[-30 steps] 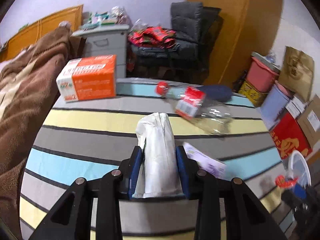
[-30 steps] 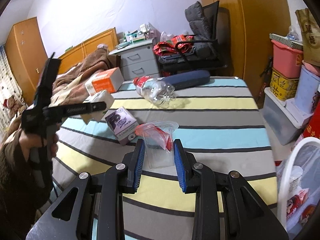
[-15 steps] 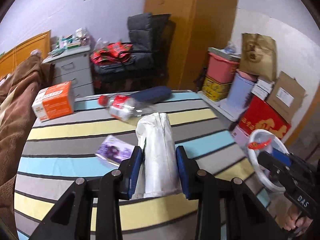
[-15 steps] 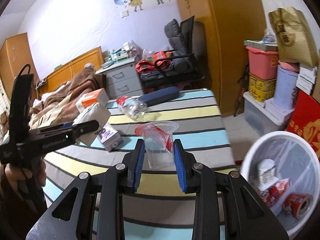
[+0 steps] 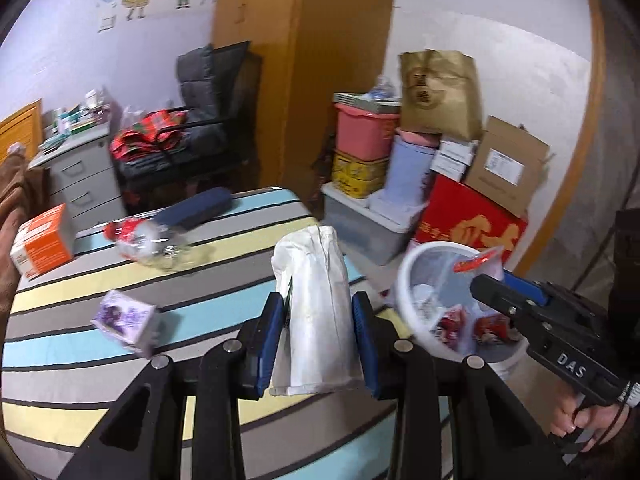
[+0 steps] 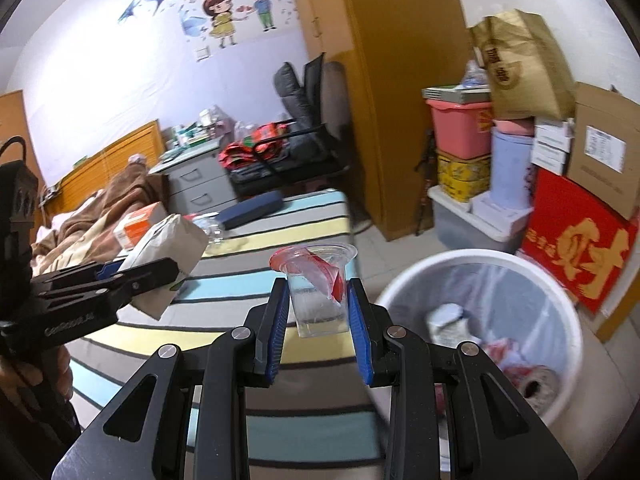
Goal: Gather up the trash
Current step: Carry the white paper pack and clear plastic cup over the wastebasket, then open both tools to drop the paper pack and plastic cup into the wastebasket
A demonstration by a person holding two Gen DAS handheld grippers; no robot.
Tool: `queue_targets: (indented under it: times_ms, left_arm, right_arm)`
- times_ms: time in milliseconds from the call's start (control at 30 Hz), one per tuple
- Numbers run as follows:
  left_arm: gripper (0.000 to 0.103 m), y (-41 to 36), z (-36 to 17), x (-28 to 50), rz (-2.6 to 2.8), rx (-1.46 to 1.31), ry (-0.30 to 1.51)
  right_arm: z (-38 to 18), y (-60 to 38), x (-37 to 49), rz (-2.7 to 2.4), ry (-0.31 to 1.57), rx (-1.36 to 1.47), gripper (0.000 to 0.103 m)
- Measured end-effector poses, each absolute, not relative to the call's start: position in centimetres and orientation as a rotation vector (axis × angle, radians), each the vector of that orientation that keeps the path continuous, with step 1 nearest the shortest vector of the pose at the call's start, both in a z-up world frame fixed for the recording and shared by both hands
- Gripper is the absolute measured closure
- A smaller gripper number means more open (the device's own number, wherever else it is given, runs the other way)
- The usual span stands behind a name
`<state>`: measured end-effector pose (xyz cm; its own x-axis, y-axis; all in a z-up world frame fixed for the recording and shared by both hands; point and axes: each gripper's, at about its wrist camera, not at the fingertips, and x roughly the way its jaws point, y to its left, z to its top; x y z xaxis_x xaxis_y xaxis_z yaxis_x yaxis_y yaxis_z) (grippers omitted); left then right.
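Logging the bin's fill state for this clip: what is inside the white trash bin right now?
The white trash bin has a clear liner and holds a pale carton-like piece and red-printed wrappers. Its bottom and near side are hidden behind the right gripper.

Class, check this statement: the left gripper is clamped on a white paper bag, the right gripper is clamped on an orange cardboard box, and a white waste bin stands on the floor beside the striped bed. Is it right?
One detail is wrong. The right gripper is clamped on a clear plastic cup with a red wrapper inside, as the right wrist view shows. The left gripper does clamp the white paper bag, and the white waste bin stands beside the striped bed.
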<state>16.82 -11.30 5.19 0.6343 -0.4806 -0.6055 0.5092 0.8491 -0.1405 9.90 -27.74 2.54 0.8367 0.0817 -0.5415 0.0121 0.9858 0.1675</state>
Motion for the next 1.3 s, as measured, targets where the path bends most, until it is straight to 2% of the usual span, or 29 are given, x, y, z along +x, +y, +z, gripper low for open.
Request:
queue_targets:
  times_ms: [433,800,1300]
  left_arm:
    - [0.066,-19.3,4.3,15.0,-0.729,0.095,0.710]
    - [0.066,-24.4,1.6,14.2,-0.807,0.127,0.790]
    - [0.065,-27.0,-0.1,14.1,-0.821,0.147,0.838]
  right_arm:
    - [2.3,-33.3,7.6,-0.104,0.579,0.204,0.072]
    - [0.0,-36.8,7.7,-0.184,0.674,0.242,0.072]
    - [-2.2,-39.4,8.4,-0.212,0.770,0.258,0.072]
